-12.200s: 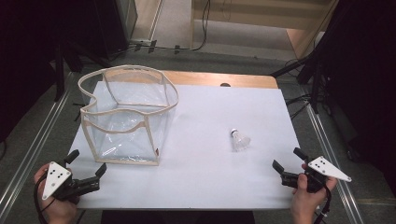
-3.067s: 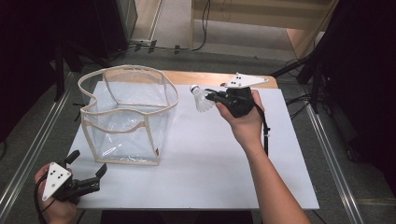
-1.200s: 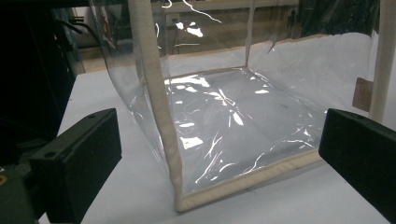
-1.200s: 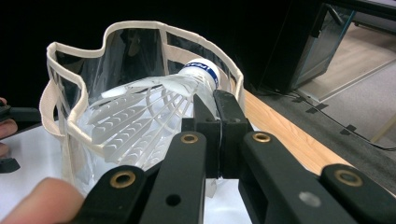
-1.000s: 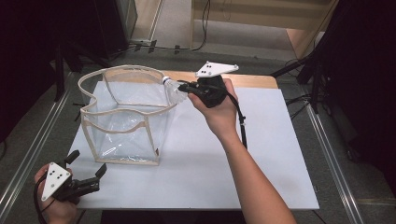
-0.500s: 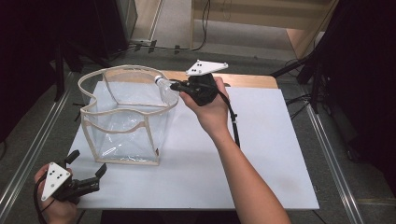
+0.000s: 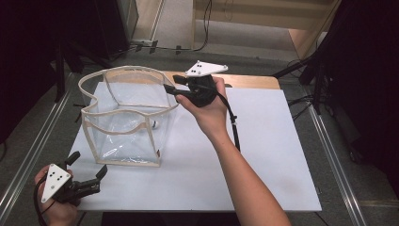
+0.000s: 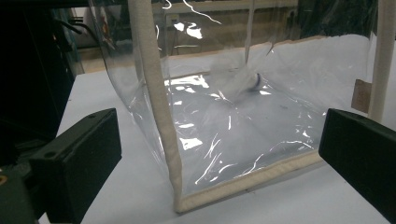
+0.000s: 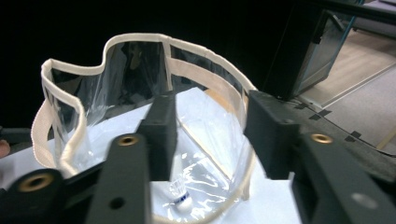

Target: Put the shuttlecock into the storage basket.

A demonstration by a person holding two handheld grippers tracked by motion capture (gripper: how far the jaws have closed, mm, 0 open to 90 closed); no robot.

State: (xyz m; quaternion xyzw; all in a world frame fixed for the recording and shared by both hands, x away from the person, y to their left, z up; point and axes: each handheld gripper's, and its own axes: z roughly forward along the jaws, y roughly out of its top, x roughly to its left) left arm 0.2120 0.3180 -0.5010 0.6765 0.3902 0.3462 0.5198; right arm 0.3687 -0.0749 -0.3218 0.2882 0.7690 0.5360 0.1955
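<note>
A clear plastic bag with cream edging stands open on the left of the white table. My right gripper hovers over the bag's right rim; its jaws have just been opening and nothing is between them. A white shuttlecock is inside the bag, low down by its right wall. It is below the right gripper as a small white shuttlecock, and is a blurred shuttlecock through the plastic. My left gripper rests open at the near left corner, its jaws facing the bag's corner seam.
The white table top has a wooden strip along its far edge. Metal rails run along both sides. Dark stands and cables are beyond the table. The person's right forearm crosses the table's middle.
The right gripper carried the shuttlecock left to the bag's rim. Its jaws have parted and the shuttlecock has dropped into the bag. The left gripper has not moved.
</note>
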